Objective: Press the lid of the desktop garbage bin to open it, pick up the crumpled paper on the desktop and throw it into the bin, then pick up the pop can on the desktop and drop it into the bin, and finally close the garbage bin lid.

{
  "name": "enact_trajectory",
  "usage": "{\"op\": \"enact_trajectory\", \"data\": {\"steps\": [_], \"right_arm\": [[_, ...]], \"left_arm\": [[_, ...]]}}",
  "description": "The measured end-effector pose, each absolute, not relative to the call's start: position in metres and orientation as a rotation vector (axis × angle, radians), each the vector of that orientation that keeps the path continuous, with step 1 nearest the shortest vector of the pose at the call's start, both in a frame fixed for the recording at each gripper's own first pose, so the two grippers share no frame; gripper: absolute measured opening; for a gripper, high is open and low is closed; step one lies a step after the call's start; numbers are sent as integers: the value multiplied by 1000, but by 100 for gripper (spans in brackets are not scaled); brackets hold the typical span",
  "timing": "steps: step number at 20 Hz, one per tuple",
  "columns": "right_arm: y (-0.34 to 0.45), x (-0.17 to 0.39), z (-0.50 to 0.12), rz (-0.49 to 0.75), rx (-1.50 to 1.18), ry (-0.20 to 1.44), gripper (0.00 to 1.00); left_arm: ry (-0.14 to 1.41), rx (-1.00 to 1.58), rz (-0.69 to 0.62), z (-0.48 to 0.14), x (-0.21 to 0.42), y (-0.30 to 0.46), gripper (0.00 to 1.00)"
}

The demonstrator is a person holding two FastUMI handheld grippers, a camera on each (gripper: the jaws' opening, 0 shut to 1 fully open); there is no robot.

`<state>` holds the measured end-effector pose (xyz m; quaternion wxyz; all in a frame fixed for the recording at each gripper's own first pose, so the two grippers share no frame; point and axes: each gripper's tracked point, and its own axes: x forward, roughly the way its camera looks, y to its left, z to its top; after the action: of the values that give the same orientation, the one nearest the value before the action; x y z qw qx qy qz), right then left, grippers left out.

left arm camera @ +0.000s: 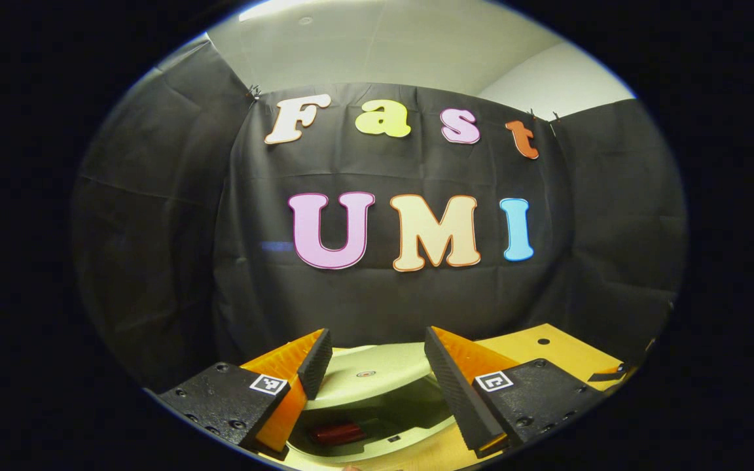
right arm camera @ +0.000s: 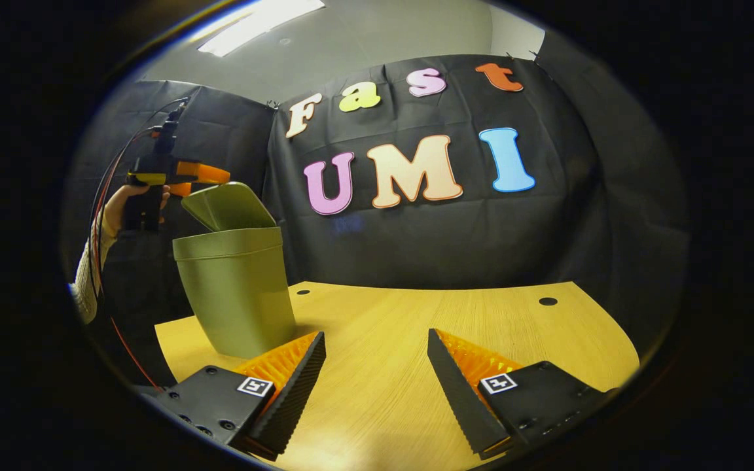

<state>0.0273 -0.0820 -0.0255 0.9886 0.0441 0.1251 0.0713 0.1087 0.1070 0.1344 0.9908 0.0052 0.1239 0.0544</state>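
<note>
The left gripper (left arm camera: 377,379) is hovering with jaws apart just above the bin (right arm camera: 236,294), its raised lid (left arm camera: 370,376) sitting between the fingers; a red can (left arm camera: 338,433) is lying inside. The right gripper (right arm camera: 377,386) is gaping over bare tabletop (right arm camera: 455,314) right of the bin.

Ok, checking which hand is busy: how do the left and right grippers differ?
The left gripper is up at the bin's tilted lid; the right gripper sits low over the desktop, near the bin. The left's jaws frame the bin's opening, a red can inside; the right's frame wood. Both stand open, holding nothing.
</note>
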Motion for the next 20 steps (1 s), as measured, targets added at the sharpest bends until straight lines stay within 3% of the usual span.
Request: {"op": "enact_trajectory", "data": {"steps": [6, 7, 9, 10, 12, 20], "right_arm": [[-86, 29, -24, 135, 95, 242, 99], [-86, 29, -24, 135, 95, 243, 99], [-84, 28, -24, 136, 94, 239, 99], [-85, 29, -23, 135, 93, 238, 99], [-86, 29, -23, 133, 93, 239, 99], [-87, 26, -19, 131, 105, 228, 98]], "left_arm": [[253, 24, 115, 98, 90, 102, 89], [256, 30, 113, 93, 89, 101, 94], [270, 43, 101, 84, 84, 98, 89], [275, 44, 100, 79, 83, 97, 93], [286, 44, 96, 73, 81, 95, 89], [262, 61, 109, 70, 77, 95, 90]]}}
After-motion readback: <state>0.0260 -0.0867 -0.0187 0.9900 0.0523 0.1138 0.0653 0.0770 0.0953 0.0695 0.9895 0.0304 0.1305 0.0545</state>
